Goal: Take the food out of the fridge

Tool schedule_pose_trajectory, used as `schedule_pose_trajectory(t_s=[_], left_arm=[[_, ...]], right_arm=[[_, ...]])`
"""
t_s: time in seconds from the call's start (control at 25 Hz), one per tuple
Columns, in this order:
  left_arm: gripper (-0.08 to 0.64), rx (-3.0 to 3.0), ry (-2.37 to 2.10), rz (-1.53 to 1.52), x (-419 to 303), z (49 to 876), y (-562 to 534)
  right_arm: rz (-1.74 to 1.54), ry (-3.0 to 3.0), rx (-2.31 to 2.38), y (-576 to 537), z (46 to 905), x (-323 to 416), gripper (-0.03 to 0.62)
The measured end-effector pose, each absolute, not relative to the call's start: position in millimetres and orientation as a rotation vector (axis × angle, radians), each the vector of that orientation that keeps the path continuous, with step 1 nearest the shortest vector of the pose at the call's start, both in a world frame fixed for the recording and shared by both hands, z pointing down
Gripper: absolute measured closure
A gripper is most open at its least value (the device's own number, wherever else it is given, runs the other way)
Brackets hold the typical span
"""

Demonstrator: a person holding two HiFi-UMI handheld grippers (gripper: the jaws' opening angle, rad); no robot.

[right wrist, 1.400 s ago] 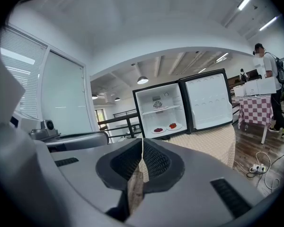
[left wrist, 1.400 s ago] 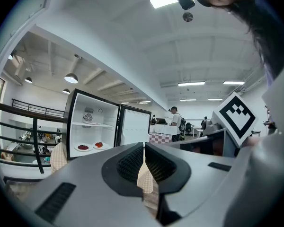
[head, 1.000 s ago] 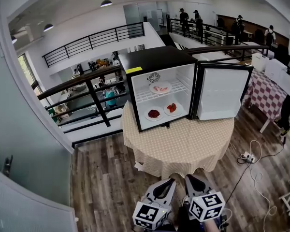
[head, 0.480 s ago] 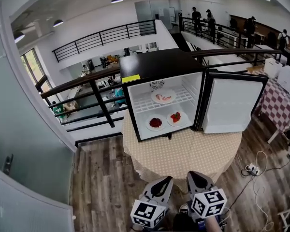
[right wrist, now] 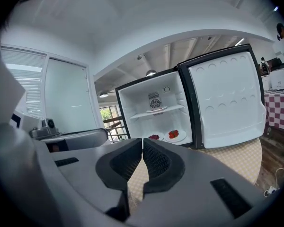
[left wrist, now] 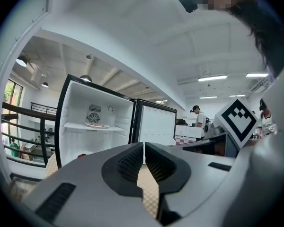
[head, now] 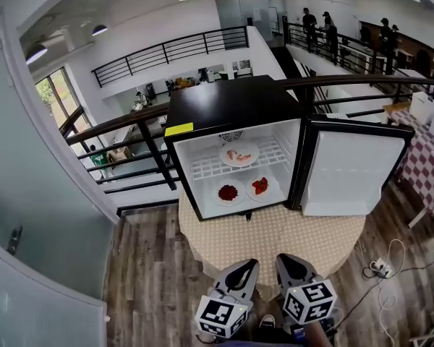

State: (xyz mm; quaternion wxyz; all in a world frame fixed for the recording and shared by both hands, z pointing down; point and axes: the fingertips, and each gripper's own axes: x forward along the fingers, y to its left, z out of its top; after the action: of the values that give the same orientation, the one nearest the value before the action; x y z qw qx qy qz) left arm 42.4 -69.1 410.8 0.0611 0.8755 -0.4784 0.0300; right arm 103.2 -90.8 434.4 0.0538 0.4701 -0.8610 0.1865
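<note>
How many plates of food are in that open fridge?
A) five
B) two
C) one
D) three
D: the fridge holds a top plate on its shelf, and below it a left plate and a right plate side by side.

The open fridge (head: 224, 103) stands on the table (head: 275, 233), an upper plate (head: 239, 155) on its shelf (head: 208, 169), two lower plates (head: 228, 192) (head: 260, 186) beneath. Left tool (head: 242, 270) and right tool (head: 288, 262) hover at the table's near edge.

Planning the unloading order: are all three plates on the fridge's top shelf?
No, one plate sits on the wire shelf; two plates lie on the fridge floor.
</note>
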Motion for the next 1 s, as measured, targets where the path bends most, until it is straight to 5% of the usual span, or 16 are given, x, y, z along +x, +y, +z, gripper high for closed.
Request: schedule_pose_trajectory(t_s=[1.0], left_arm=[[0.537,2.649,-1.37,0.157,43.6,438.8,-176.2]], right_arm=[[0.711,-2.551,1.444,-190.6,472.5,109.1,0.569]])
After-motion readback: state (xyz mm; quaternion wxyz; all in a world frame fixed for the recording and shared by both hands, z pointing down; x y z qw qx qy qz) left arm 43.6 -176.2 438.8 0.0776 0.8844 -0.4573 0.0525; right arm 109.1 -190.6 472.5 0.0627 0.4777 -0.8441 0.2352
